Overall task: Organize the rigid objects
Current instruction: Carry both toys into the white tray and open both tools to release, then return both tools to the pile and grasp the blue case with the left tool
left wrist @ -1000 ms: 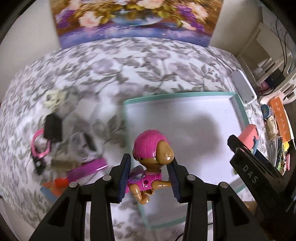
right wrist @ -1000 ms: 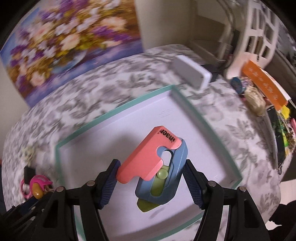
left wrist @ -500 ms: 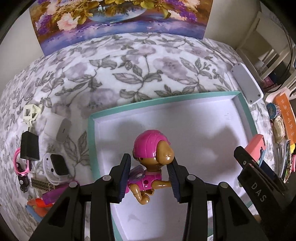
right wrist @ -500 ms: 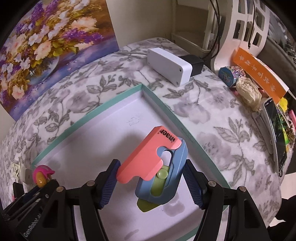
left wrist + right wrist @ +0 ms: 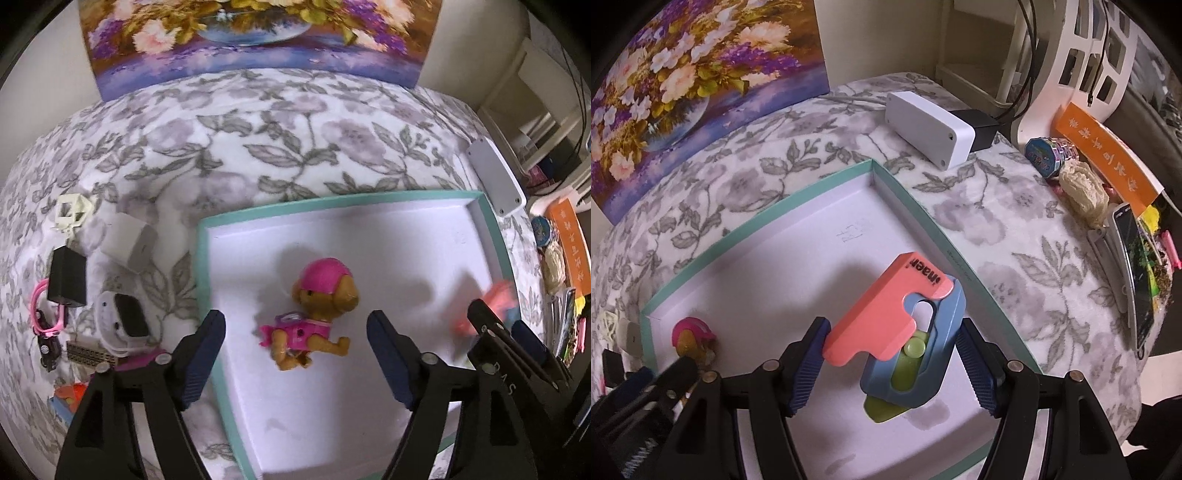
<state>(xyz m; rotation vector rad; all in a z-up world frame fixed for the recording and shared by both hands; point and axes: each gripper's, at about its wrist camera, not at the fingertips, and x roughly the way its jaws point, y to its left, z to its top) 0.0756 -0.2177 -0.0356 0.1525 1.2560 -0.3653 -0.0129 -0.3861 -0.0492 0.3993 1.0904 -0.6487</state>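
A toy puppy (image 5: 321, 295) with a pink helmet and pink vest lies on its side on the white floor of the teal-rimmed tray (image 5: 201, 258). My left gripper (image 5: 295, 321) straddles it, its jaws opening, and both pads stand clear of the toy. My right gripper (image 5: 892, 328) is over the tray's right side near the rim (image 5: 916, 206). It holds a pink, blue and green plastic toy (image 5: 905, 314), and its jaws are just beginning to ease apart with the pads still against it. The puppy (image 5: 690, 332) shows at the left of the right wrist view.
Left of the tray lie a white charger (image 5: 129, 243), a black adapter (image 5: 66, 280), a watch (image 5: 122, 321) and small pink items. A white box (image 5: 931, 122) sits beyond the tray's far right corner. A flower painting (image 5: 258, 37) stands behind. An orange card (image 5: 1108, 151) and clutter line the right edge.
The left jaws have spread and let go of the puppy, which has dropped onto the tray floor. Both grippers have come lower over the tray. The right one still grips its toy.
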